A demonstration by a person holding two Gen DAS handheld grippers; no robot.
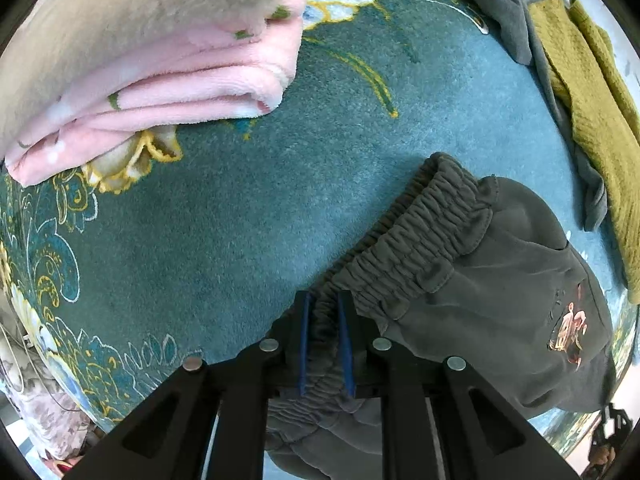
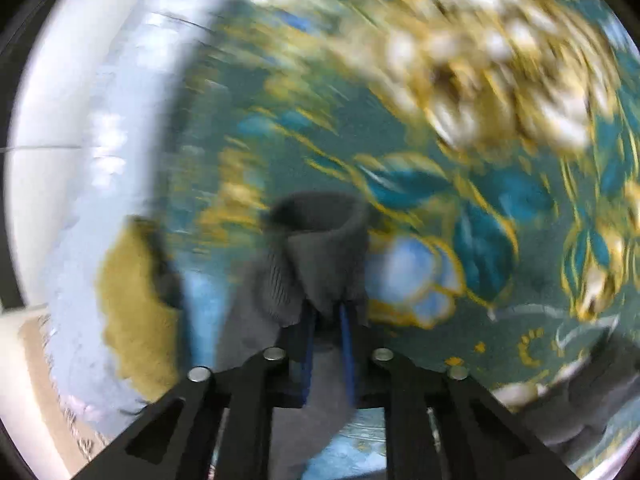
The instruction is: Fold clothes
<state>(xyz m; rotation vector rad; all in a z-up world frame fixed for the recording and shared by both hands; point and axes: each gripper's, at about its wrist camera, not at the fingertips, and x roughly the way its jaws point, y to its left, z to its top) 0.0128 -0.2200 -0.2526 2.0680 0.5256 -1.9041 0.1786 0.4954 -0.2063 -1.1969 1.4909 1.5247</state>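
Dark grey sweatpants with a gathered elastic waistband and a small printed patch lie on the teal floral carpet. My left gripper is shut on the waistband, which is pinched between its blue pads. My right gripper is shut on a cuffed end of grey fabric, held above the carpet. The right wrist view is blurred by motion.
A folded pink fleece blanket lies at the upper left. A mustard knit garment and a grey garment lie at the upper right. The mustard garment also shows in the right wrist view, near the carpet's pale blue edge.
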